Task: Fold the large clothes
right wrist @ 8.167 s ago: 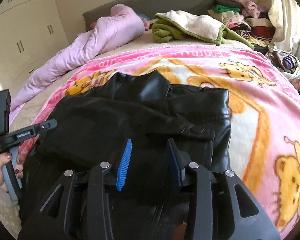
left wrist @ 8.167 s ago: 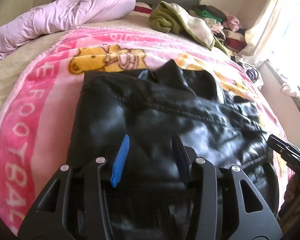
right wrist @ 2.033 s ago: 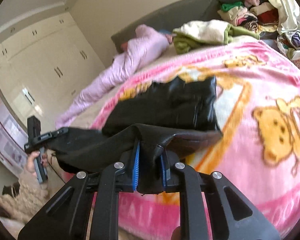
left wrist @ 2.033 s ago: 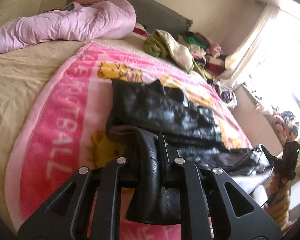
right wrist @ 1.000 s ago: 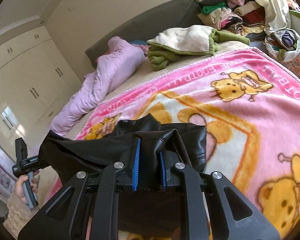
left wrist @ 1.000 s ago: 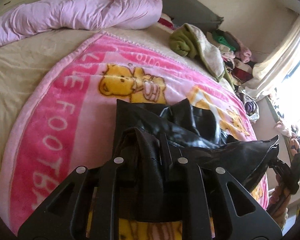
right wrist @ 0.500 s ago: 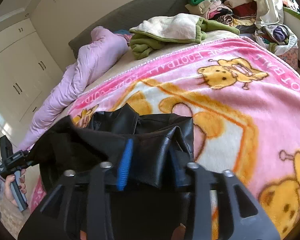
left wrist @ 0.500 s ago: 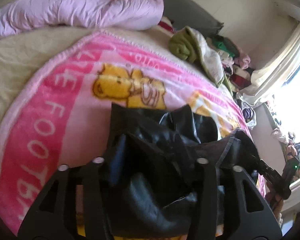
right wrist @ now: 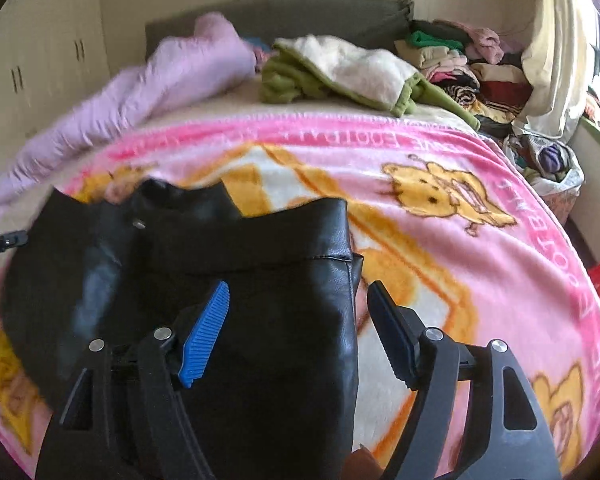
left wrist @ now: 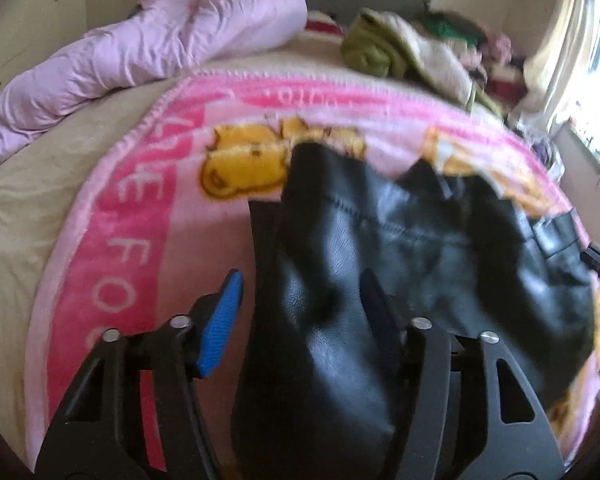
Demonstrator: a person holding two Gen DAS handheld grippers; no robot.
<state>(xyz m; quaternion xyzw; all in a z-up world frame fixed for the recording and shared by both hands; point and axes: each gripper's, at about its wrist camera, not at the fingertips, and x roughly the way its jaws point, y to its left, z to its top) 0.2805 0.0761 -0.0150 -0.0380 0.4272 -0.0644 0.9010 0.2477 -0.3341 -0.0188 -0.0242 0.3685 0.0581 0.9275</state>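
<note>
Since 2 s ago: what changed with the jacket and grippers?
Both grippers let go: the left gripper and right gripper were clamped on the black jacket's near hem, carried it up and over, and now stand open above the folded jacket. The pink blanket and clothes pile are unchanged.

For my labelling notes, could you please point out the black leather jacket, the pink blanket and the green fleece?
black leather jacket (right wrist: pixel 260 264): right wrist view, folded top panel.
pink blanket (right wrist: pixel 500 264): right wrist view, bare pink area.
green fleece (right wrist: pixel 288 80): right wrist view, bunched green part.
</note>
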